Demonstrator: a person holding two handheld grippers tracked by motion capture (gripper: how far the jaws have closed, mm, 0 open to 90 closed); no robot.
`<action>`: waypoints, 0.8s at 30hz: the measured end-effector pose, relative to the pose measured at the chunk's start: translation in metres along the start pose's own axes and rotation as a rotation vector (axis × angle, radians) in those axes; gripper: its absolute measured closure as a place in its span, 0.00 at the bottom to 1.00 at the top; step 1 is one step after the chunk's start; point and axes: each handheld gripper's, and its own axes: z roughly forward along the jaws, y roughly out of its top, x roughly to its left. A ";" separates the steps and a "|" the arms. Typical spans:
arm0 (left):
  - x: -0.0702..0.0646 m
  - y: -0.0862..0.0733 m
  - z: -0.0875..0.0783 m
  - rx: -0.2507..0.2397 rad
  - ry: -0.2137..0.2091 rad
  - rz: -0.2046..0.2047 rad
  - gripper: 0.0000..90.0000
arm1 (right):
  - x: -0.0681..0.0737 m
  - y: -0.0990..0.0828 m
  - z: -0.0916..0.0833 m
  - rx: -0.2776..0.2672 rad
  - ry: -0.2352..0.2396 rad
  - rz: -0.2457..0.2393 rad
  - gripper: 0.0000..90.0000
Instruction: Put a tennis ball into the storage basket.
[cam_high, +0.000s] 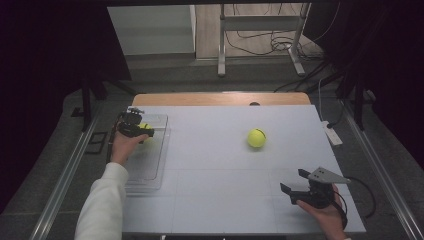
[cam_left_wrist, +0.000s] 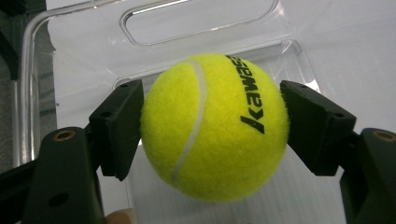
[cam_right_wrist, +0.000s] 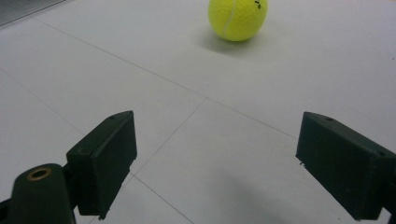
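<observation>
My left tongs (cam_left_wrist: 212, 128) are clenched on 1 tennis ball (cam_left_wrist: 215, 126), a pad pressed to each side of it, and I hold it over the clear plastic bin (cam_high: 150, 165) at the left edge of the worktop (cam_high: 215, 190). In the left gripper view the bin's floor and handle cut-out lie right behind the ball, so I judge this ball is about to go in but is not yet let go. I see no other ball inside the bin. To the right of the bin, well apart from it on the bare worktop, sits the second tennis ball (cam_high: 256, 138), untouched. Farther right of the bin, near the front corner, my right tongs (cam_high: 298, 186) are released, jaws wide and gripping nothing, pointed toward that second ball (cam_right_wrist: 237, 18). So 1 ball is nearly delivered and 1 is left to fetch.
</observation>
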 end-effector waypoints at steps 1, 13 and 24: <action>-0.001 0.000 0.001 0.003 0.007 0.003 0.30 | 0.000 0.000 0.000 0.000 0.000 0.000 0.14; -0.005 -0.001 0.008 0.026 0.041 0.025 0.24 | 0.000 0.000 0.000 0.004 -0.002 -0.002 0.14; -0.006 0.000 -0.007 -0.044 0.024 0.022 0.15 | 0.000 0.000 0.001 0.002 -0.001 -0.002 0.14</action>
